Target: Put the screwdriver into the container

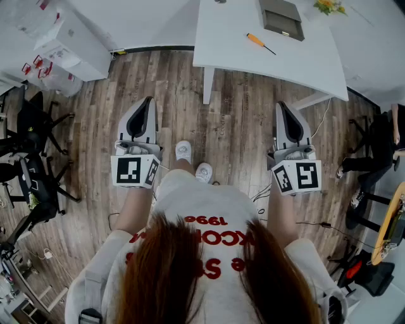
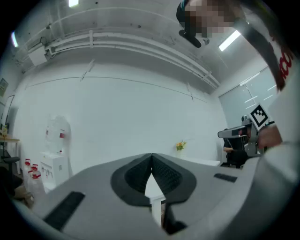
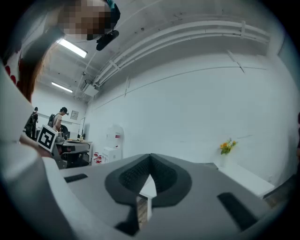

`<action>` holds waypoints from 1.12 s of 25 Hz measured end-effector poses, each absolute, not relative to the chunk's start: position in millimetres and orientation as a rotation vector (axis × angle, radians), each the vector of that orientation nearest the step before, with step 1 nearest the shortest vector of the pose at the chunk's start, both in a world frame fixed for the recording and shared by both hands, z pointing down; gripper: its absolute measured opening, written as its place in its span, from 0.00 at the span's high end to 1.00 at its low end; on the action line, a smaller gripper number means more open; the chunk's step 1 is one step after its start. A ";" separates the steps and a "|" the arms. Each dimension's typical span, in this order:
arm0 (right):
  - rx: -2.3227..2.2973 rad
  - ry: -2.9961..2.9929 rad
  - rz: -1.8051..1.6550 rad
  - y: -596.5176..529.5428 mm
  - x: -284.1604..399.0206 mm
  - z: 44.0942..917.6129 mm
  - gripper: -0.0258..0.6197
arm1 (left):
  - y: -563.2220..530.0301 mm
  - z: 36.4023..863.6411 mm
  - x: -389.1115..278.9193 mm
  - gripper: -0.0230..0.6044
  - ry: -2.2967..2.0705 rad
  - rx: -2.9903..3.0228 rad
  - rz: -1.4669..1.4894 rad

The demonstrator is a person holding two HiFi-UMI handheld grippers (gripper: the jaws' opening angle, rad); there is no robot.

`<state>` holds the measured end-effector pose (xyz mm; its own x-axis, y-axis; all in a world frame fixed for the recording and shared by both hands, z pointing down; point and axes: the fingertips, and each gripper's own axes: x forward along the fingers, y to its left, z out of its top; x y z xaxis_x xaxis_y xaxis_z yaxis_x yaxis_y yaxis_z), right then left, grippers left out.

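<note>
An orange-handled screwdriver [image 1: 260, 43] lies on the white table [image 1: 228, 38] ahead of me. A grey tray-like container [image 1: 281, 18] sits at the table's far side, beyond the screwdriver. My left gripper [image 1: 147, 102] and right gripper [image 1: 283, 107] hover over the wooden floor, well short of the table, one at each side of my body. Both point forward with their jaws closed tip to tip and nothing between them. In the left gripper view the left gripper [image 2: 151, 156] faces a white wall. The right gripper [image 3: 150, 156] in its own view shows the same wall.
A table leg [image 1: 207, 84] stands between the grippers and the tabletop. Orange flowers [image 1: 328, 6] sit at the table's far corner. Black office chairs [image 1: 31, 152] crowd the left side; a seated person [image 1: 380, 149] and cables are at the right. A water dispenser [image 2: 55, 154] stands by the wall.
</note>
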<state>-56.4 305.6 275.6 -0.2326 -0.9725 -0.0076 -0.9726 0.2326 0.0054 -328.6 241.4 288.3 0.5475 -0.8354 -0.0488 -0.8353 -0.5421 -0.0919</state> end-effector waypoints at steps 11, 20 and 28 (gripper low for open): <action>-1.876 2.446 -0.002 304.2 -53.1 269.7 0.95 | 243.1 284.1 -323.6 0.95 1.448 -2.647 -0.013; -1.853 2.424 -0.005 296.7 -50.7 263.0 0.95 | 231.3 276.1 -314.4 0.95 1.408 -2.649 -0.009; -1.899 2.359 0.023 278.0 -28.9 257.4 0.95 | 197.3 278.7 -291.3 0.95 1.351 -2.684 -0.002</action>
<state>-28.9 278.0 257.4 -0.2095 -0.9730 -0.0974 -0.9747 0.2157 -0.0587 -291.3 197.3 278.7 0.5977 -0.7995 -0.0601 -0.7993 -0.5883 -0.1228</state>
